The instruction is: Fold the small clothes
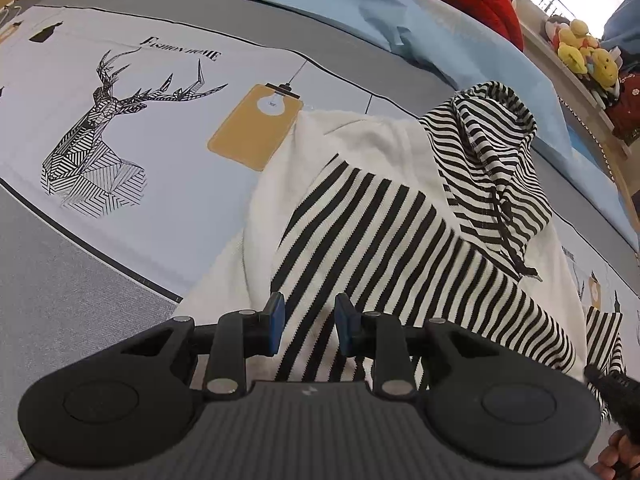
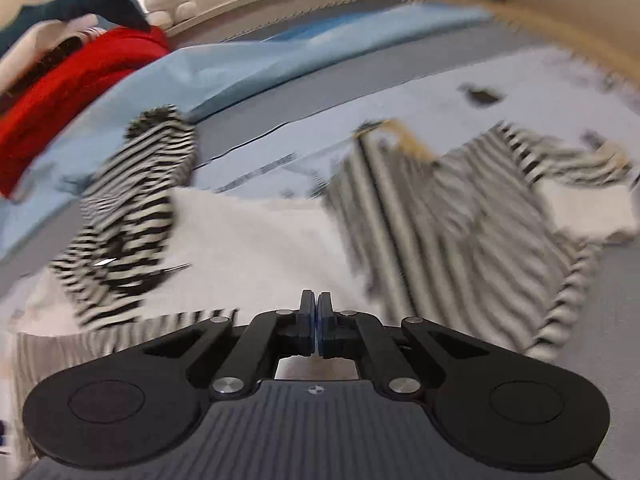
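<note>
Garment: white hoodie [image 1: 360, 152] with black-and-white striped sleeves and hood, spread on the bed, just beside the yellow lamp print.
Hood: striped hood [image 1: 492, 160] bunched and standing up at the far end of the hoodie, drawstring hanging down its front.
Sleeve: striped sleeve [image 1: 384, 248] laid slantwise across the white body, running from the near middle toward the right edge.
Left gripper: left gripper [image 1: 310, 326] partly open above the near end of the striped sleeve; blue pads on either side of the stripes with gaps showing, no clear pinch on the cloth.
Right gripper: right gripper [image 2: 317, 320] fully closed, blue pads pressed together, nothing between them; poised over the white body of the hoodie near its near edge.
Right view: heavily blurred; hood [image 2: 136, 196] to the left, a striped sleeve [image 2: 440, 216] spread out to the right, white cloth between them.
Bed: grey sheet [image 1: 80, 304] with a pale printed panel bearing a line-drawn deer head [image 1: 100, 136] and lettering.
Blanket: light blue blanket [image 1: 320, 4] lying along the far side of the bed, beyond the hoodie.
Red cloth: red fabric [image 2: 60, 92] piled on the blue blanket at the far edge.
Shelf: soft toys [image 1: 584, 52], yellow among them, on a ledge past the bed.
Person: part of a hand [image 1: 618, 456] at the lower right corner of the left view.
</note>
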Action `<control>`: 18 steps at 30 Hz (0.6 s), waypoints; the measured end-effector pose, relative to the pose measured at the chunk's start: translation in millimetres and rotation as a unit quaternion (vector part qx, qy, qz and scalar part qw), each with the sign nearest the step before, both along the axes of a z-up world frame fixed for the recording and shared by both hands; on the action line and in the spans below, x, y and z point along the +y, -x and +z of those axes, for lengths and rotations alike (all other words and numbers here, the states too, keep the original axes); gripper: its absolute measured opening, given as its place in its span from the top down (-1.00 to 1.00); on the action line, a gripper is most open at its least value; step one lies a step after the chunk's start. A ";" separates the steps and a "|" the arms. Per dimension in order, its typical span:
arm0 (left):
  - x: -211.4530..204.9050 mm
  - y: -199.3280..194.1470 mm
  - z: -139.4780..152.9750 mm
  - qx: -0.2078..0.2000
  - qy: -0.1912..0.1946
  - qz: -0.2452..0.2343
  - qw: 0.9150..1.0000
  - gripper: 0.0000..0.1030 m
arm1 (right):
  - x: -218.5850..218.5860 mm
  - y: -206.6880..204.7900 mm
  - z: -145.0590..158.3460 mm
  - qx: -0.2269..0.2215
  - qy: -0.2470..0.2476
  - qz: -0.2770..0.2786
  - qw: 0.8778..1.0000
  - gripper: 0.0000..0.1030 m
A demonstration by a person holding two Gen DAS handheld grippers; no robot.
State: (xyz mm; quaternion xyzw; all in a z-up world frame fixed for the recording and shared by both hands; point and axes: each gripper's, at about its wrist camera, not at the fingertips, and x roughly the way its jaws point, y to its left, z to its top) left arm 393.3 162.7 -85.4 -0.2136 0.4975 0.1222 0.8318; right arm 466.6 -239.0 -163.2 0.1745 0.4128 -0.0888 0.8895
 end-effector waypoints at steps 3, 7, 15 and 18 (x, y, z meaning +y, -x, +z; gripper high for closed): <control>0.0 -0.1 -0.3 0.002 0.000 0.001 1.000 0.44 | -2.4 -0.3 -10.2 0.047 -0.018 -0.011 0.999 0.99; -4.0 -0.9 1.2 -0.001 0.003 -0.002 1.000 0.44 | 5.4 13.5 6.0 0.009 -0.016 -0.014 1.000 0.90; -17.1 -2.5 -7.1 0.011 0.032 -0.018 0.999 0.44 | 8.3 20.6 -14.9 0.077 -0.079 0.063 0.992 0.62; -23.4 -3.3 -5.3 0.008 0.024 -0.025 0.999 0.44 | -7.6 27.6 4.9 0.029 -0.064 0.056 0.996 0.58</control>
